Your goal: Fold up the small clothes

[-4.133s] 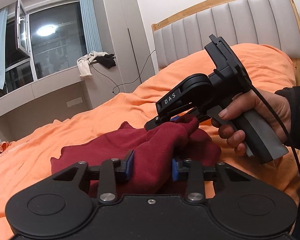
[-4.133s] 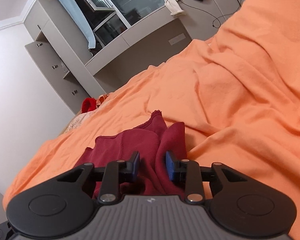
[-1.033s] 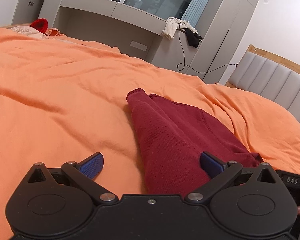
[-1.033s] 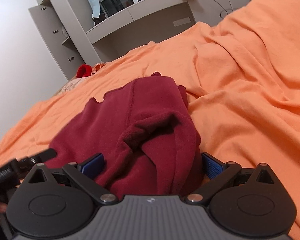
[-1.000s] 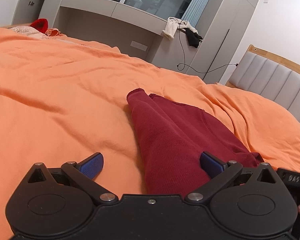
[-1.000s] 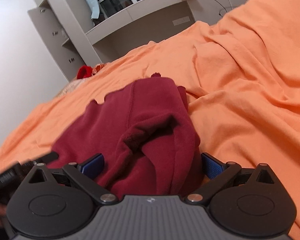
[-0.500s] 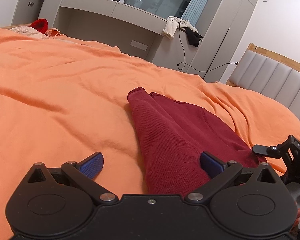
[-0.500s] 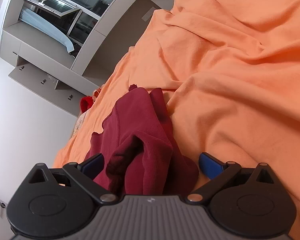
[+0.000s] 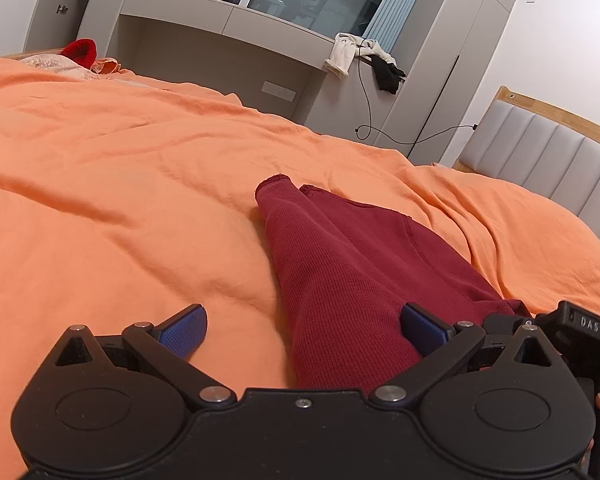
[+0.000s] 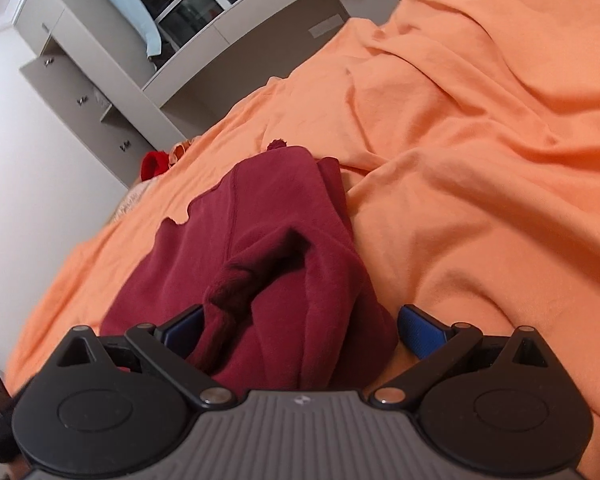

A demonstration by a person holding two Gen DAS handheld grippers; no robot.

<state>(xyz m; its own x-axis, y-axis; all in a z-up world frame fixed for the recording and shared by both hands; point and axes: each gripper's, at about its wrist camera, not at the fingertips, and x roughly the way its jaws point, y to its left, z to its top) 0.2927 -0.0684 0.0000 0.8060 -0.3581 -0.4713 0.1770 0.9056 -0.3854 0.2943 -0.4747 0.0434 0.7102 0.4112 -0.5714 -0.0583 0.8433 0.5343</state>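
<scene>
A dark red knitted garment point(image 9: 352, 264) lies folded lengthwise on the orange bedspread point(image 9: 120, 200). My left gripper point(image 9: 304, 330) is open, its jaws wide apart over the garment's near end, gripping nothing. In the right wrist view the same garment point(image 10: 268, 248) lies bunched with a raised fold. My right gripper point(image 10: 300, 330) is open, its jaws spread either side of that near end. The right gripper's body point(image 9: 580, 332) shows at the left view's right edge.
A grey padded headboard point(image 9: 548, 160) stands at the right. Grey cabinets and a window ledge point(image 9: 228, 28) run behind the bed, with clothes point(image 9: 352, 56) and a cable hanging there. A red item point(image 9: 80, 50) lies at the bed's far edge.
About four seconds ago both grippers were shut on the garment; now both are open and it lies on the bed. In the last second the right gripper swung up and back down.
</scene>
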